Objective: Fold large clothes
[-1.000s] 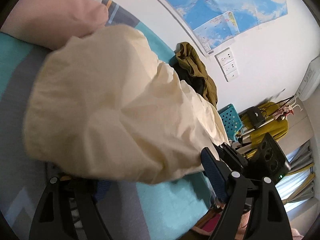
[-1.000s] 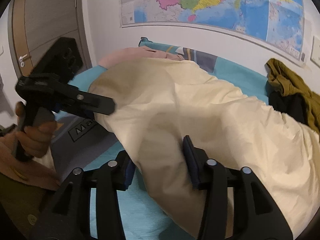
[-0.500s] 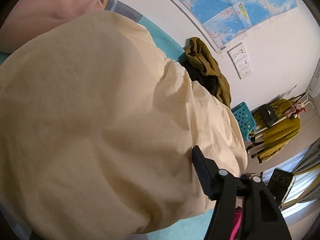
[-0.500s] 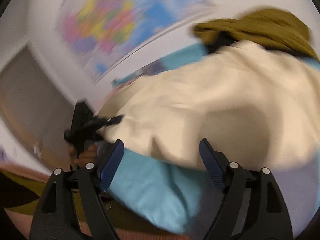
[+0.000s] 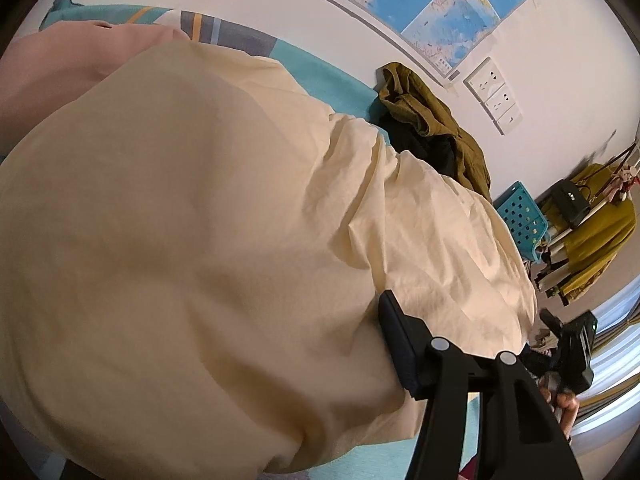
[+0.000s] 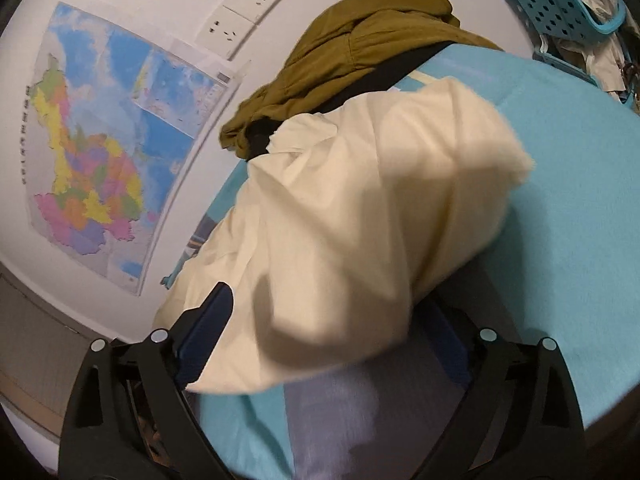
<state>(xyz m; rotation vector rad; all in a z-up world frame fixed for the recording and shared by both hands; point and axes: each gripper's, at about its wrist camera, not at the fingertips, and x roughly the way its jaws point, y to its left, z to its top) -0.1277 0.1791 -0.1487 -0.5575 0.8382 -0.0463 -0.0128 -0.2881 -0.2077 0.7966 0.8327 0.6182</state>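
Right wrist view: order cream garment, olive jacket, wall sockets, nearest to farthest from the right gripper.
1. cream garment: lies between the open jaws of the right gripper.
2. olive jacket: heaped beyond the cream garment, by the wall.
3. wall sockets: on the wall, upper left of the jacket.

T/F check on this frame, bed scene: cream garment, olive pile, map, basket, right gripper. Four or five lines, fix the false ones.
1. The cream garment lies on the teal bedsheet. True.
2. The olive clothes hang from a hook. False: they lie heaped on the bed by the wall.
3. A map is on the wall. True.
4. The perforated basket is red. False: it is teal.
5. The right gripper is shut. False: its jaws stand wide, having just been opening, with cream cloth between them.
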